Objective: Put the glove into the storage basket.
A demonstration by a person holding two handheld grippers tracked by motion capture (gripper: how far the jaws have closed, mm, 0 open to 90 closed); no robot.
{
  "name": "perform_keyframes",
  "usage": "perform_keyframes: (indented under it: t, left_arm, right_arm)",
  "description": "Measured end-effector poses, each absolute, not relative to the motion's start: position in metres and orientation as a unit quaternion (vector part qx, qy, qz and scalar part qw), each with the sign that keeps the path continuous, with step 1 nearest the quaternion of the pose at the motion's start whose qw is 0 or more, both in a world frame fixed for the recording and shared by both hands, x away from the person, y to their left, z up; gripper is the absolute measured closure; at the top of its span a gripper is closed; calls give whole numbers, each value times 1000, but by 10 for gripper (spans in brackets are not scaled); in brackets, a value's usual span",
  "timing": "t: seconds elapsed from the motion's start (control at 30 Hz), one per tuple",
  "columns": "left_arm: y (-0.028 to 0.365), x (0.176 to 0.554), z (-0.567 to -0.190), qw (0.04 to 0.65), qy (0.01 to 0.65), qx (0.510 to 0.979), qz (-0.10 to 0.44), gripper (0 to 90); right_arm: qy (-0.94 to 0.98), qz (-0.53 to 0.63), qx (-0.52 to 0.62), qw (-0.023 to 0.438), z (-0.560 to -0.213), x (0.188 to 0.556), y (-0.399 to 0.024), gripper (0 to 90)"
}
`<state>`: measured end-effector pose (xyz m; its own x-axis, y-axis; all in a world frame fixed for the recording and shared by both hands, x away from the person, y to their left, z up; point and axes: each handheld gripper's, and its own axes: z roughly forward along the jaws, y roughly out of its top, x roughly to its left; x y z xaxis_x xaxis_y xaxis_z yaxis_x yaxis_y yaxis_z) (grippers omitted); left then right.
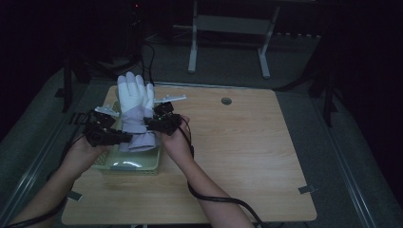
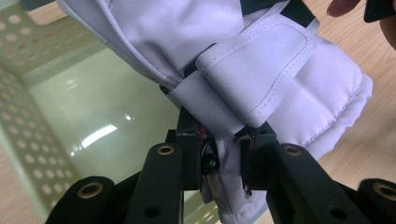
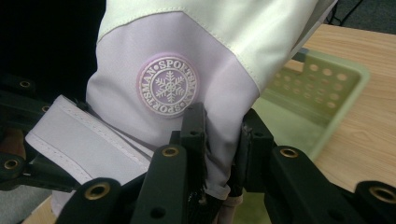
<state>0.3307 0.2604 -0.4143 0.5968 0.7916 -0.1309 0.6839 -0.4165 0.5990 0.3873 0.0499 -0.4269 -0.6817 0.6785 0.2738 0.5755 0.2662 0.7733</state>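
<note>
2 tools (image 1: 138,129) pinching glove (image 1: 134,107), above basket (image 1: 142,166)

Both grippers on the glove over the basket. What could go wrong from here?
1. The left gripper pinches only a thin fold at the cuff of the padded white and lilac ski glove; the fabric could slip out.
2. The right gripper likewise bites only an edge below the round snowflake badge. If either lets go, the glove may swing.
3. The cuff hangs past the rim of the pale green perforated plastic basket, so on lowering it may snag there.
</note>
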Motion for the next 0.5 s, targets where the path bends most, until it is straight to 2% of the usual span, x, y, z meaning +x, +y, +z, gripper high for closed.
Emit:
perform_keyframes:
  t: [0.17,0.5]
  left_arm:
    - [270,334,-419,296,437,846,80,734]
    - [274,341,-453,271,438,856,44,734]
  right_arm:
    - [790,460,402,53,-435,385,61,752]
    - [799,428,422,32,-469,386,69,753]
